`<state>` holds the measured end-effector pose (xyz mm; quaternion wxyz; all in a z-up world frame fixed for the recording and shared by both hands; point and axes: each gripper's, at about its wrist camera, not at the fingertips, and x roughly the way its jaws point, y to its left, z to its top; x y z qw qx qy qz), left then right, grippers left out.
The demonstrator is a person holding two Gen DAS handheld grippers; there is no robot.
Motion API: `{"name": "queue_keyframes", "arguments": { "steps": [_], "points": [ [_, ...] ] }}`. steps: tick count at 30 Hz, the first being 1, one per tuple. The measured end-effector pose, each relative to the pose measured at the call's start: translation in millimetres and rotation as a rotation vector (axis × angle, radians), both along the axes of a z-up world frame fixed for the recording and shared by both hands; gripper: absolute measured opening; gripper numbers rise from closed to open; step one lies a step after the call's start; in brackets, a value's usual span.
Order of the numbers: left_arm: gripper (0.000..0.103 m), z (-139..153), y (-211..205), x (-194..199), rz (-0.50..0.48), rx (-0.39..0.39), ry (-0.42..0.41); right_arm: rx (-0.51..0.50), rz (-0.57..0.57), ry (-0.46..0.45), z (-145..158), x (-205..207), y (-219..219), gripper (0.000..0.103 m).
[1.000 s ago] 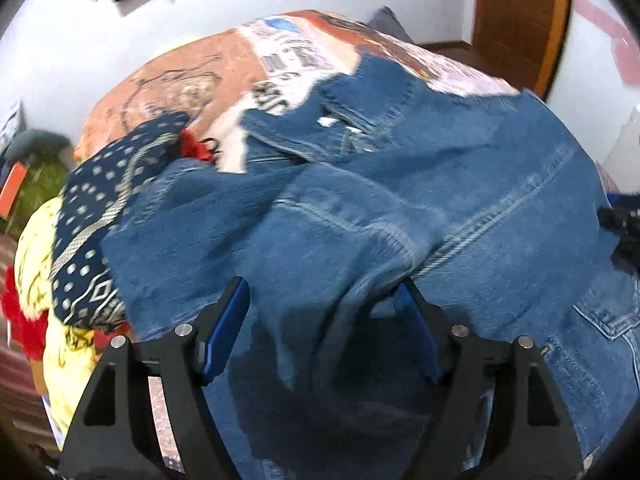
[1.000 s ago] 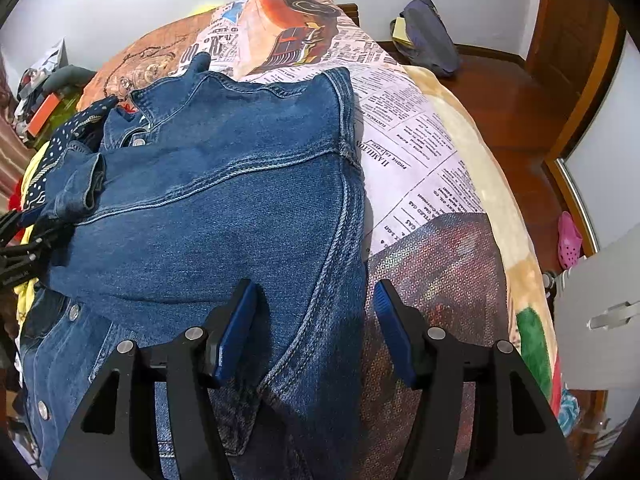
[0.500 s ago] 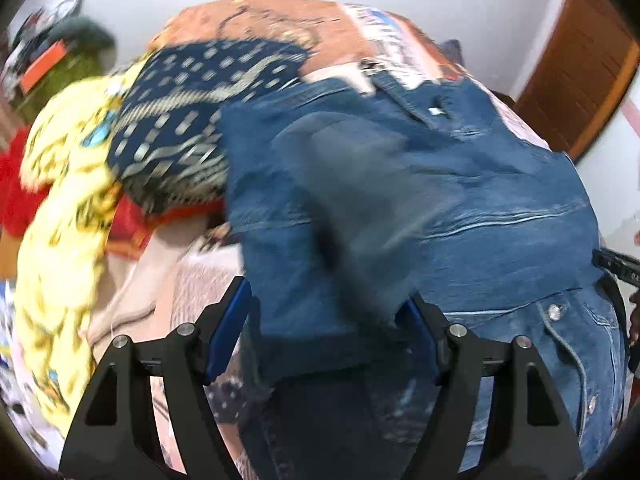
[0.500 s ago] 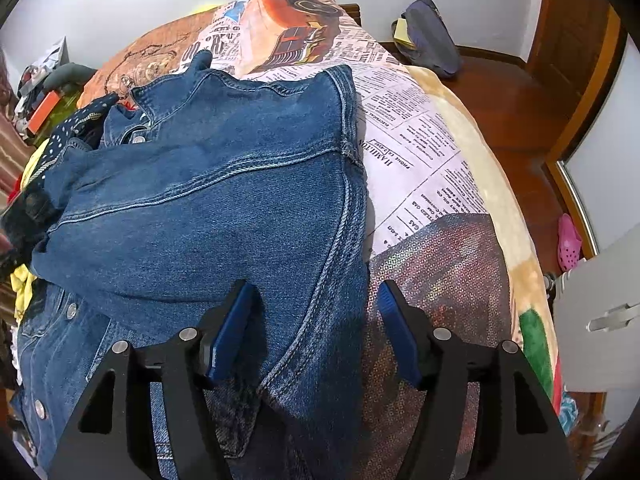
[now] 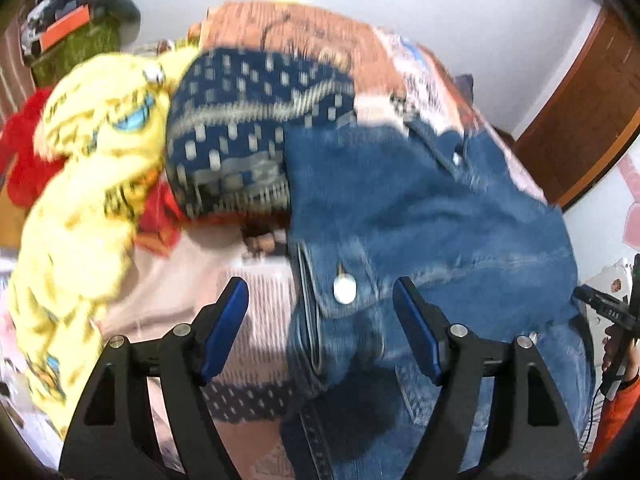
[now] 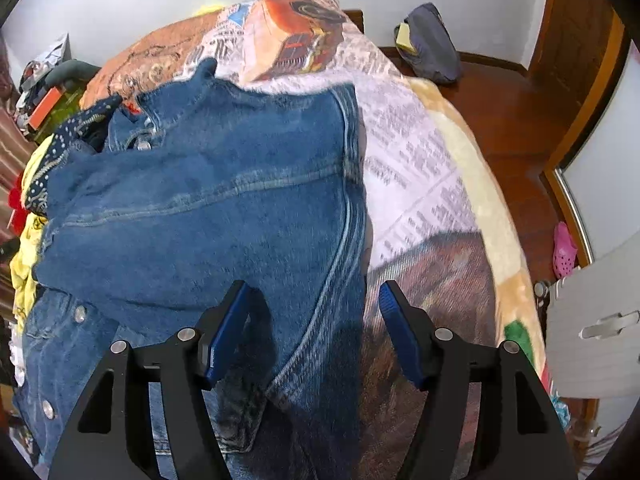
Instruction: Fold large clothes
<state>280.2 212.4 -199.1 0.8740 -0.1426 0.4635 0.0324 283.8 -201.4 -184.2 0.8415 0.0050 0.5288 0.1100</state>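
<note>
A blue denim jacket [image 6: 208, 216] lies on the bed, partly folded, its back panel up and its collar toward the far end. In the left wrist view the jacket [image 5: 420, 216] fills the right half, with a cuff and a silver button between the jaws. My left gripper [image 5: 320, 304] is open and empty over the jacket's left edge. My right gripper [image 6: 312, 304] is open and empty, straddling the jacket's right side seam near the hem.
A pile of clothes lies left of the jacket: a navy dotted garment [image 5: 248, 128], a yellow printed one [image 5: 92, 184] and red cloth [image 5: 24, 160]. The bed has a newspaper-print blanket [image 6: 416, 168]. A dark bag [image 6: 432, 44] lies on the wooden floor.
My left gripper let the denim sleeve drop onto the jacket and swung left toward the clothes pile. The sleeve now lies folded over the jacket. My right gripper barely moved.
</note>
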Motion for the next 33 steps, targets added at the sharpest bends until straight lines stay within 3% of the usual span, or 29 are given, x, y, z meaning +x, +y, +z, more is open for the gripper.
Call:
{"name": "queue_keyframes", "arguments": {
  "steps": [6, 11, 15, 21, 27, 29, 31, 33],
  "points": [
    [0.074, 16.8, 15.6, 38.7, -0.003, -0.02, -0.04, 0.019, -0.003, -0.055, 18.8, 23.1, 1.5, 0.063],
    [0.074, -4.3, 30.3, 78.9, 0.02, -0.084, 0.006, 0.047, -0.023, -0.043, 14.2, 55.9, 1.2, 0.065],
    [0.063, -22.3, 34.9, 97.5, 0.002, -0.141, 0.025, 0.073, -0.052, -0.001, -2.4, 81.1, -2.9, 0.065],
    [0.059, -39.5, 36.7, 111.3, -0.008, -0.128, 0.03, 0.133, -0.066, 0.042, -27.3, 108.0, -6.9, 0.065],
    [0.057, -52.8, 26.6, 122.6, 0.021, -0.029, 0.065, 0.125, -0.057, 0.03, -29.9, 128.3, -2.0, 0.065],
    [0.045, -52.1, 14.9, 125.7, 0.006, 0.033, 0.068, 0.113, -0.058, 0.025, -30.3, 131.5, 0.9, 0.059],
    [0.025, -48.8, 5.8, 127.3, 0.011, 0.088, 0.08, 0.083, -0.035, 0.016, -29.2, 132.5, 8.7, 0.026],
    [0.011, -40.4, -3.8, 127.0, 0.006, 0.14, 0.078, 0.057, -0.027, 0.005, -26.6, 130.4, 13.8, 0.02]
  ]
}}
